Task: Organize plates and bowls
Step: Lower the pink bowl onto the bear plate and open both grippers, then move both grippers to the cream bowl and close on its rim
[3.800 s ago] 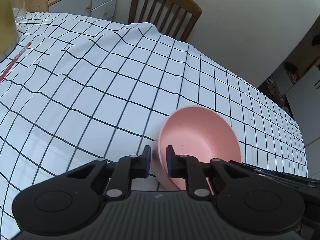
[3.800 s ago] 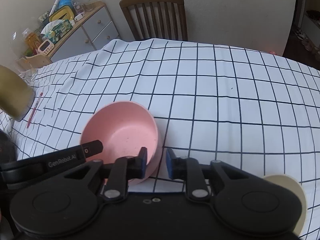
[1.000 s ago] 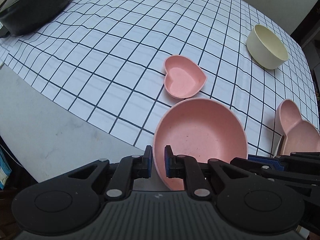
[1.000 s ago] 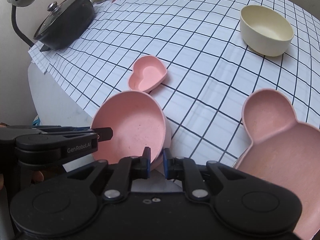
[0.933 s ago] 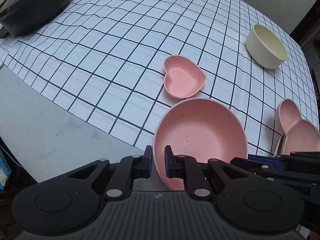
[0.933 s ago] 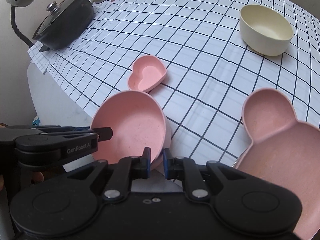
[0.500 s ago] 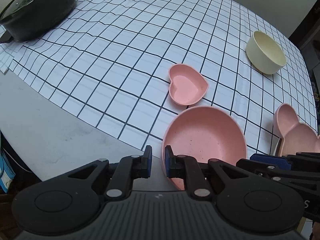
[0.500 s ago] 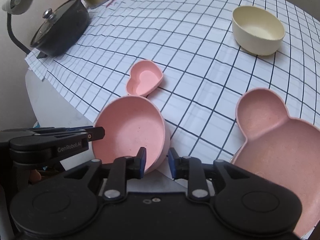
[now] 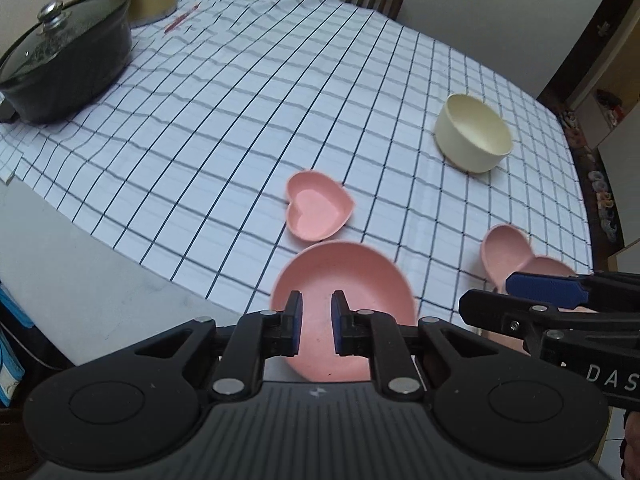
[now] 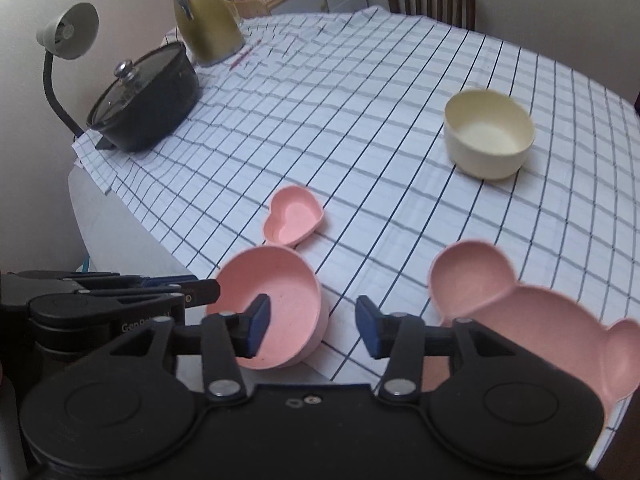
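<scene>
left gripper [image 9: 314, 300]: nearly shut, pads a slit apart with nothing between them; holds nothing, as far as I can see
right gripper [image 10: 312, 308]: about half open, jaws have just been opening; nothing pinched, only the bowl's right rim and cloth show in the gap, lower down
bowl vs grippers: pink bowl [image 9: 352, 276] sits upright just past and below both sets of tips; left tips over its near-left side, right tips over its right rim; free of the right pads and looks free of the left
bowl place: near edge of the table [image 9: 80, 280], where the checked cloth [image 9: 240, 120] ends
plate: pink bear plate [image 10: 520, 320] flat on the cloth, right of the bowl, near but apart; it runs under the right gripper's body
heart dish [image 9: 318, 210]: just behind the bowl; touching or a hair apart, can't tell
cream bowl [image 9: 472, 136]: far right on the cloth, well apart from the pink group
pot [image 9: 68, 60]: lidded, far left, not part of the job
done (my read): pink bowl placed and let go; three pink pieces gathered at the near edge
left (my read): cream bowl not yet brought over; nothing stacked or nested yet
risk: the pink bowl sits close to the table edge
</scene>
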### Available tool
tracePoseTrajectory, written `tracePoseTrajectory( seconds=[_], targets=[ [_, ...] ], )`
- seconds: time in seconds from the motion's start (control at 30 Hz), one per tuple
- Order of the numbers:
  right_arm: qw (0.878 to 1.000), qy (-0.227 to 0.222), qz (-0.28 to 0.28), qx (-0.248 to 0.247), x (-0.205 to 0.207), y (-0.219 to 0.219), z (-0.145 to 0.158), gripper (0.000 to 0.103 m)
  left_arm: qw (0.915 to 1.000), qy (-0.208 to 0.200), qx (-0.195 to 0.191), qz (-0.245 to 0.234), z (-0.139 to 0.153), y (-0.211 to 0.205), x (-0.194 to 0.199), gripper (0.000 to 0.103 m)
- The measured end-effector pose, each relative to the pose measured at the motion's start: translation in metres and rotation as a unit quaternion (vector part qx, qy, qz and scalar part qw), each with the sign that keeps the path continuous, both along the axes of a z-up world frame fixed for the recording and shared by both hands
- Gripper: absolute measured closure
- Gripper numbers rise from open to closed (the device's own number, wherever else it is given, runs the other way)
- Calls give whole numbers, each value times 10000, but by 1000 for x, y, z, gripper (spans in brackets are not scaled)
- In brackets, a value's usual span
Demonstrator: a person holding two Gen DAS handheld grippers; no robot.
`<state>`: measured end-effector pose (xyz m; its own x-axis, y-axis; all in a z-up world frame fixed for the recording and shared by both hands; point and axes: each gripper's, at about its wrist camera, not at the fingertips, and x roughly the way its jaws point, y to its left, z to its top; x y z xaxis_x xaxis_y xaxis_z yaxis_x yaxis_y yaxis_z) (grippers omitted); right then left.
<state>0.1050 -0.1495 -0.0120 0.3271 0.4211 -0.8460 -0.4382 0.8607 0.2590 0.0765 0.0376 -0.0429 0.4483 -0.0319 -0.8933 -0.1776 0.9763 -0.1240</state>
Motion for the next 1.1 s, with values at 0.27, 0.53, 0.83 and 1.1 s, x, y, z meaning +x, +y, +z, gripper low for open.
tracePoseTrajectory(
  seconds=[0.27,0.53,0.83,1.1],
  targets=[
    [9986,-467,-159,189,0,-28,30,36,9987,-501,-3,-70,31,-19,4,77],
    [9947,-897,-440,248,2,-57,46,18,9960,-886,21,-81,48,-35,13,35],
    [9869,-1046,-1176,350,33,-90,47,2,9941,-1000,-172,-389,49,-52,60,26],
    [9706,-793,-2233,430,89,-114,31,2,9911,-961,-280,-877,39,-60,133,26]
  ],
)
